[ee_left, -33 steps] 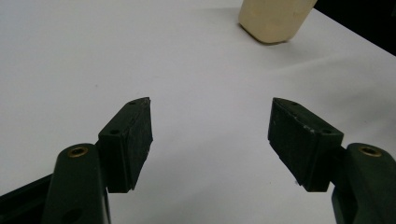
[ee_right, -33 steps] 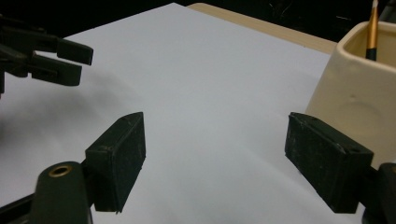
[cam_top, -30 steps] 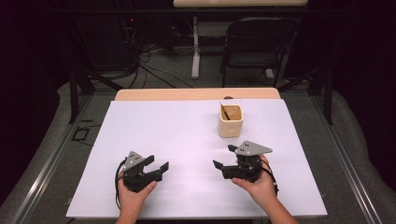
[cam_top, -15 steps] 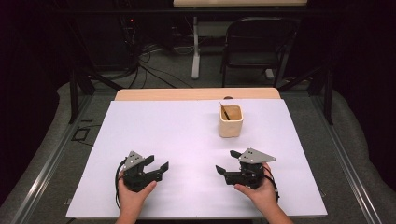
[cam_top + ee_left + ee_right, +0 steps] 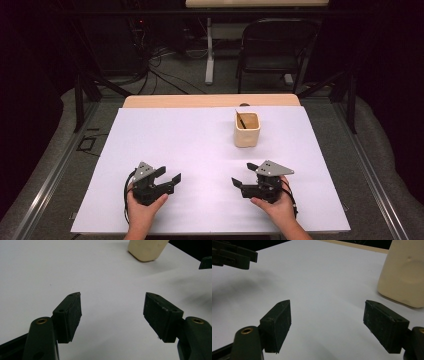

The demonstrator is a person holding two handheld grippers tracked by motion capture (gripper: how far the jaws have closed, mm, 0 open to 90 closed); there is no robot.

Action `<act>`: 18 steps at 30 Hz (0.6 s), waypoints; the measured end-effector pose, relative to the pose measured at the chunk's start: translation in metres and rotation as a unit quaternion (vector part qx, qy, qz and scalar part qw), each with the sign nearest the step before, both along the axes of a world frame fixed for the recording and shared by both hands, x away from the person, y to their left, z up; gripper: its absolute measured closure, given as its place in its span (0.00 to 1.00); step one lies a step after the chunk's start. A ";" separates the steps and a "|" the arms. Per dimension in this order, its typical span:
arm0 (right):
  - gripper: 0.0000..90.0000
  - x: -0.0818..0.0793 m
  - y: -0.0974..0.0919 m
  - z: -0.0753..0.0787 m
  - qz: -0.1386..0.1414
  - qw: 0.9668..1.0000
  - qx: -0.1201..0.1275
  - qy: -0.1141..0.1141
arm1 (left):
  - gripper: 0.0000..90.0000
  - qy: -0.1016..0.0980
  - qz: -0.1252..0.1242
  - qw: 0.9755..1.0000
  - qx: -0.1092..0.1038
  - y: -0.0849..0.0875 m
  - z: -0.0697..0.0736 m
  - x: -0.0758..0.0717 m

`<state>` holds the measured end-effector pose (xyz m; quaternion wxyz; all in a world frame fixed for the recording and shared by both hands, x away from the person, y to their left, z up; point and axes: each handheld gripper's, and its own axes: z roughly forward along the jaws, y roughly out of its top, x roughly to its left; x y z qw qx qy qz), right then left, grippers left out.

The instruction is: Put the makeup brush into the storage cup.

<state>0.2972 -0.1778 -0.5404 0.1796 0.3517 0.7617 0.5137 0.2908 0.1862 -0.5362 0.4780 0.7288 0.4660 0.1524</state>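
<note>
Altogether, two spread, empty grippers, left (image 5: 172, 178) and right (image 5: 239, 181), flank one cup (image 5: 247, 130) holding one stick (image 5: 240, 120).

Left gripper (image 5: 170, 181): held in the person's left hand (image 5: 141, 212) at the near left, low over the surface, jaws spread wide with nothing between them, pointing right and slightly forward. Right gripper (image 5: 241, 179): held in the right hand (image 5: 275, 210) at the near right, jaws likewise wide apart and empty, pointing left toward the other. Both forearms enter from the bottom edge.
</note>
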 end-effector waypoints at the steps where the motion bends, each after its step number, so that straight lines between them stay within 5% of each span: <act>1: 0.24 0.000 0.000 0.000 0.000 1.000 0.001 0.000 | 0.35 0.000 0.000 1.000 0.000 0.000 0.000 0.000; 18: 0.25 0.000 0.001 -0.003 -0.010 1.000 -0.005 0.008 | 0.35 -0.009 0.009 1.000 -0.004 0.004 0.005 -0.001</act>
